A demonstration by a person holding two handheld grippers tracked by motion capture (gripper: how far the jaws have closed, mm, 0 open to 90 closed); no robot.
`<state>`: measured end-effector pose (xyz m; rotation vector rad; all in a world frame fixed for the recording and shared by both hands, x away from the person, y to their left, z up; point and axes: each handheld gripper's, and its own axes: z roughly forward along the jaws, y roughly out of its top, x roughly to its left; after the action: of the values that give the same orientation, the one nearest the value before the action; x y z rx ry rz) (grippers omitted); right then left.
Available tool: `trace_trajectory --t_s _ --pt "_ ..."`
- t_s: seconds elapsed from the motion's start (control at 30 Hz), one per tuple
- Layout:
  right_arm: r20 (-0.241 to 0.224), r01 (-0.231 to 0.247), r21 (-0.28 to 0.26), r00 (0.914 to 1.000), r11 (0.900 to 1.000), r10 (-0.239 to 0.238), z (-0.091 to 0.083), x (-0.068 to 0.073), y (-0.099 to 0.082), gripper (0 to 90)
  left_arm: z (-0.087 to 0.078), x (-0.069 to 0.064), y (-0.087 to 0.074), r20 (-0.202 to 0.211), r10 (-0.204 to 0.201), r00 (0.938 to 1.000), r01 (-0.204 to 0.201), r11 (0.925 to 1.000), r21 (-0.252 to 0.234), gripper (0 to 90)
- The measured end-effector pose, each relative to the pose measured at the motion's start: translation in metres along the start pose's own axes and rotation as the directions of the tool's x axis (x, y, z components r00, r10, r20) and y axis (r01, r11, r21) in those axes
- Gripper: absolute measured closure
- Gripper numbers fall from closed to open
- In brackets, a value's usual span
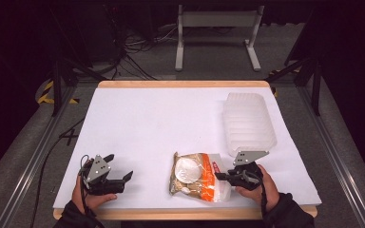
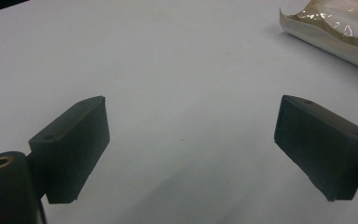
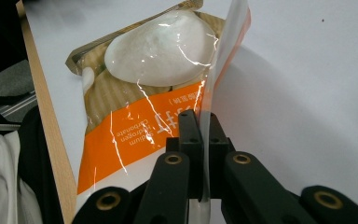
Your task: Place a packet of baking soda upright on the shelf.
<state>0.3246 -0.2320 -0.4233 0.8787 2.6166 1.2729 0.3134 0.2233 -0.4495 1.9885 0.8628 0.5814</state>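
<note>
A clear plastic bag (image 1: 197,175) with an orange band and a tan print lies near the table's front edge, and white powder shows through it. My right gripper (image 1: 224,176) sits at the bag's right end, held by a hand. In the right gripper view its jaws are shut on the bag's (image 3: 144,93) thin sealed edge, which stands up between the fingertips (image 3: 189,126). My left gripper (image 1: 123,176) rests at the front left, apart from the bag. Its jaws stand open over bare white table, and a corner of the bag (image 2: 335,28) shows at the upper right.
A stack of translucent ribbed plastic trays (image 1: 248,123) stands at the back right, just beyond my right gripper. The white table (image 1: 147,123) has a wooden rim (image 1: 180,214) along the front. Cables and a metal stand's legs lie on the floor beyond.
</note>
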Motion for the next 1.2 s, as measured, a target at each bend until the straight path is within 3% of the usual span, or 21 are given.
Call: trace_trajectory --t_s 0.43,0.63,0.77,0.93,1.03,1.2 --pt "0.003 0.053 0.016 0.9986 0.9985 -0.053 -0.001 -0.004 0.022 90.0 0.000 0.000 0.000 0.007 -0.004 1.0000 0.004 1.0000 0.000 11.5" --pt "-0.009 0.098 0.027 0.9952 0.9948 -0.098 0.000 -0.008 0.044 90.0 -0.001 0.000 -0.001 0.012 -0.001 0.9999 0.001 1.0000 0.007 11.8" --pt "-0.018 0.141 0.049 0.9899 0.9888 -0.140 0.000 -0.007 0.061 90.0 -0.001 0.000 -0.002 0.016 -0.001 0.9999 0.001 0.9999 0.013 12.1" --pt "-0.052 0.211 0.066 0.9767 0.9752 -0.208 -0.001 -0.006 0.082 90.0 -0.001 -0.002 -0.003 0.029 -0.009 0.9995 0.009 0.9998 0.016 12.1" --pt "-0.084 0.235 0.074 0.9698 0.9691 -0.229 -0.002 -0.006 0.094 90.0 -0.002 -0.003 -0.003 0.047 -0.006 0.9989 0.005 1.0000 0.007 12.0" --pt "-0.100 0.269 0.071 0.9599 0.9604 -0.262 -0.006 -0.007 0.110 90.0 -0.003 -0.004 -0.005 0.061 -0.026 0.9978 0.026 0.9997 0.002 11.6"
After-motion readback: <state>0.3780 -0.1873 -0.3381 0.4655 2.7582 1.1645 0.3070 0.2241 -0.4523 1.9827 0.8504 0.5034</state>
